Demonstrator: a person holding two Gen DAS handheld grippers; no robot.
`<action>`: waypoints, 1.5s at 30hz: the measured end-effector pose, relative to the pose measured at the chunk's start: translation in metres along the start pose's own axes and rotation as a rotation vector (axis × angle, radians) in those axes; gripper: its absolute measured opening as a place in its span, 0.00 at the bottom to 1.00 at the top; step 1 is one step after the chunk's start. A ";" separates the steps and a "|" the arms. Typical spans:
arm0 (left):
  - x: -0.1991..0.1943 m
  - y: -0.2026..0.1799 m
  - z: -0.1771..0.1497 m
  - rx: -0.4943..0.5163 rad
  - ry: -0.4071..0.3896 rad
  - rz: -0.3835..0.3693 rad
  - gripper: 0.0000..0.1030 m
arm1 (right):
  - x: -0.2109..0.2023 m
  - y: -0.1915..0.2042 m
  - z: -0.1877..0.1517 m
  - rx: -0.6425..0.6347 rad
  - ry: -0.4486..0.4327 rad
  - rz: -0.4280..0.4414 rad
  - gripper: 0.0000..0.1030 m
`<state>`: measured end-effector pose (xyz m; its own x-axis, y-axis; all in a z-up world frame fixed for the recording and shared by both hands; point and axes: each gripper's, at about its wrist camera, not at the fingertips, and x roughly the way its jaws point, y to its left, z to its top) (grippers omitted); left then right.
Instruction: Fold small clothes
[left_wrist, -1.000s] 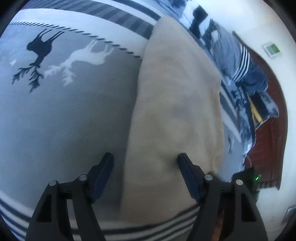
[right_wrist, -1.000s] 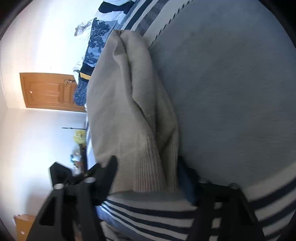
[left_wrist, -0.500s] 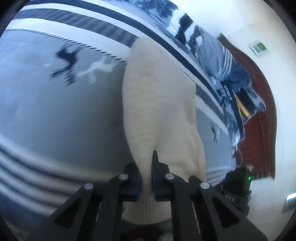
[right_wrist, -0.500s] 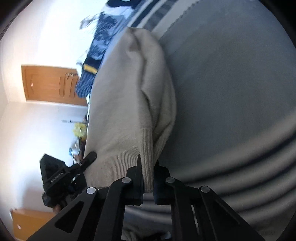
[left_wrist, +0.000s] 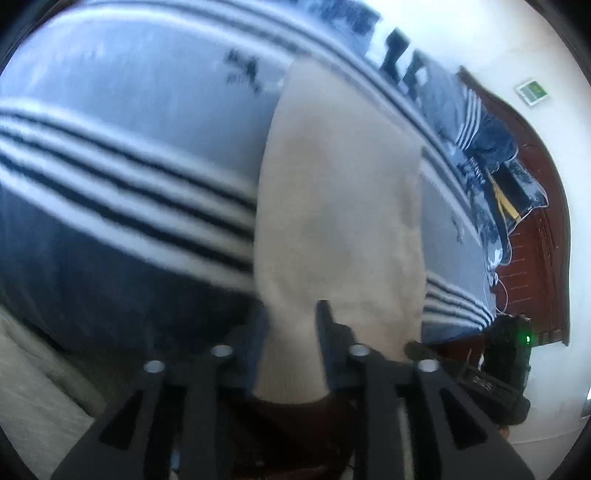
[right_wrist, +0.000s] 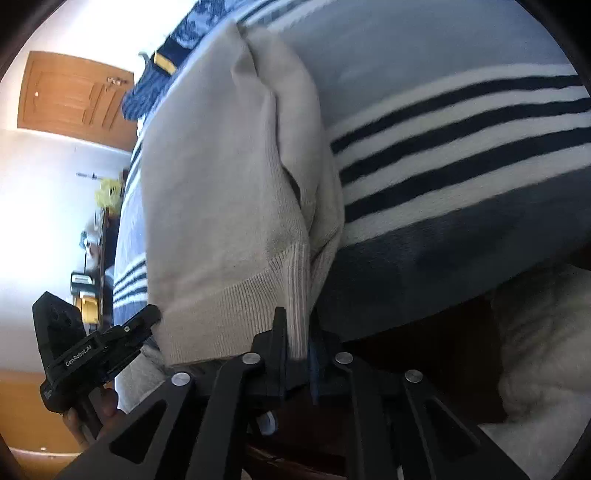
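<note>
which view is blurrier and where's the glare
Left wrist view: the striped blanket is smeared with motion blur, and the sweater looks soft and nearly textureless. Right wrist view: sharper, the sweater's ribbed hem shows its knit, but the wall at left is blown out white. Both views bend straight lines, fisheye style.

bare blanket (right_wrist: 461, 55) right of sweater (right_wrist: 221, 184)
</note>
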<state>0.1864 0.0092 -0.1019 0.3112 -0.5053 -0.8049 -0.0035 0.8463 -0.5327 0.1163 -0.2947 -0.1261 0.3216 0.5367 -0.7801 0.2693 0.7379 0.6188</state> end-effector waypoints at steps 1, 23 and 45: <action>-0.007 -0.002 0.004 0.011 -0.031 -0.006 0.39 | -0.007 0.004 0.000 0.000 -0.017 0.002 0.38; 0.079 -0.019 0.179 0.069 -0.041 0.117 0.58 | -0.001 0.048 0.199 -0.167 -0.104 0.047 0.51; 0.077 -0.042 0.162 0.144 -0.143 0.244 0.55 | 0.030 0.034 0.240 -0.121 -0.131 -0.075 0.34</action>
<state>0.3641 -0.0380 -0.0996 0.4485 -0.2640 -0.8539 0.0366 0.9600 -0.2776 0.3530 -0.3518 -0.1065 0.4220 0.4264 -0.8001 0.1882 0.8221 0.5374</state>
